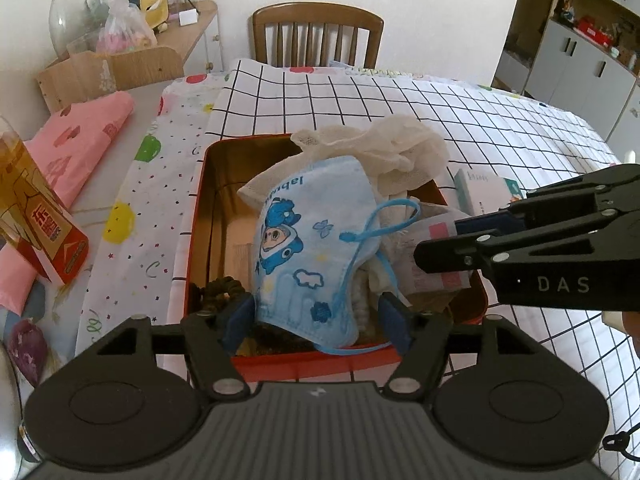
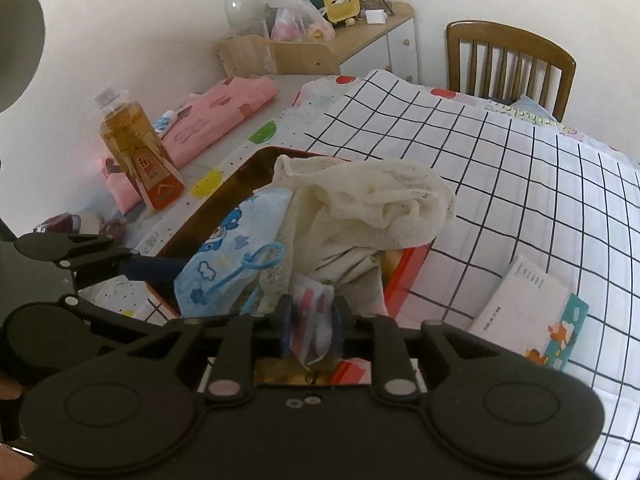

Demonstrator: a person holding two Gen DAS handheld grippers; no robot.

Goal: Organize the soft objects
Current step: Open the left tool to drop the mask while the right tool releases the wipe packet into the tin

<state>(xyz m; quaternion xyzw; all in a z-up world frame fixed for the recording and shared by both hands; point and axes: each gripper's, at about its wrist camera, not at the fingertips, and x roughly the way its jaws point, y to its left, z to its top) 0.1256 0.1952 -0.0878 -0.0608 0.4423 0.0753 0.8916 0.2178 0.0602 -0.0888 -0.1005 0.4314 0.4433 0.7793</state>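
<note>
A red tin box [image 1: 195, 216] [image 2: 404, 280] sits on the checked cloth and holds soft things. A blue cartoon face mask [image 1: 308, 248] [image 2: 224, 256] stands in it, between the fingers of my left gripper [image 1: 316, 316], whose jaws are wide apart around the mask's lower part. A cream gauze cloth [image 1: 400, 148] [image 2: 372, 200] drapes over the box's far side. My right gripper [image 2: 312, 320] [image 1: 440, 248] is shut on a pink-and-white striped packet [image 2: 312, 308] [image 1: 436, 236] at the box's right edge. A dark hair tie [image 1: 216, 286] lies in the box.
A tea bottle [image 2: 136, 148] [image 1: 28, 208] and pink folded cloth [image 1: 80, 148] [image 2: 216, 116] lie left of the box. A white booklet [image 2: 524, 300] [image 1: 480, 192] lies right of it. A wooden chair [image 1: 316, 34] stands at the far table edge. A cluttered shelf [image 2: 320, 36] is beyond.
</note>
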